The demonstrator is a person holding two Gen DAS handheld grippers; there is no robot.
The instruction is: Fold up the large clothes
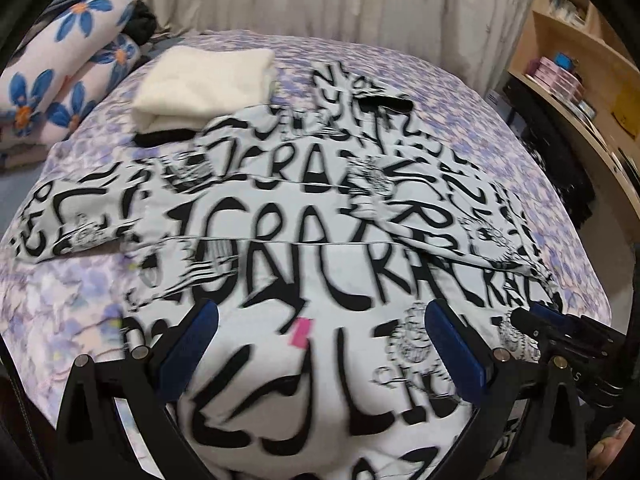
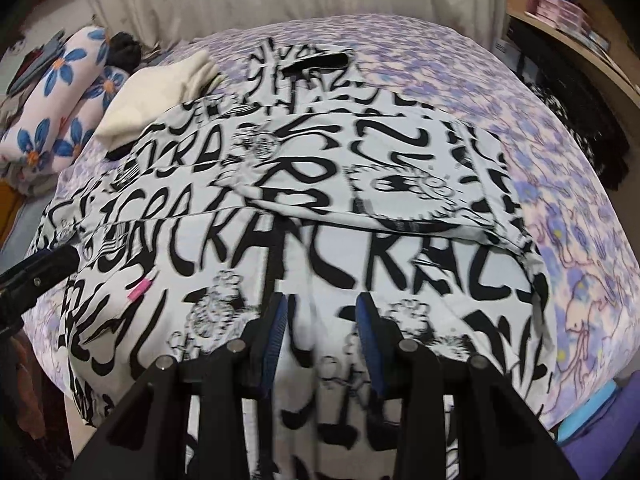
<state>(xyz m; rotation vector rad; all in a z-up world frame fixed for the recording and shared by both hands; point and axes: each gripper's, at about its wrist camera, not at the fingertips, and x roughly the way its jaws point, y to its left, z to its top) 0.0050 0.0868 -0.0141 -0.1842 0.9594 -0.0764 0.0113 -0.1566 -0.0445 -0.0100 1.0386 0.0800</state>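
Ahead of both tools: printed garment (image 1: 304, 216), soft, limp, light. Left tool (image 1: 320, 324) gapes wide; right tool (image 2: 320, 312) half-open, empty. Pinch near hem corners.

Matt printed cloth garment (image 1: 320, 240); fluffy cream towel (image 1: 204, 88).

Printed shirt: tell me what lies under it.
The printed shirt lies on the purple floral bedspread, and its far left edge overlaps the folded cream garment. Anything else beneath it is covered.

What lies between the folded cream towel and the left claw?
Only the black-and-white printed garment, spread over the bed; its pink tag sits nearest the left claw. Left wrist view.
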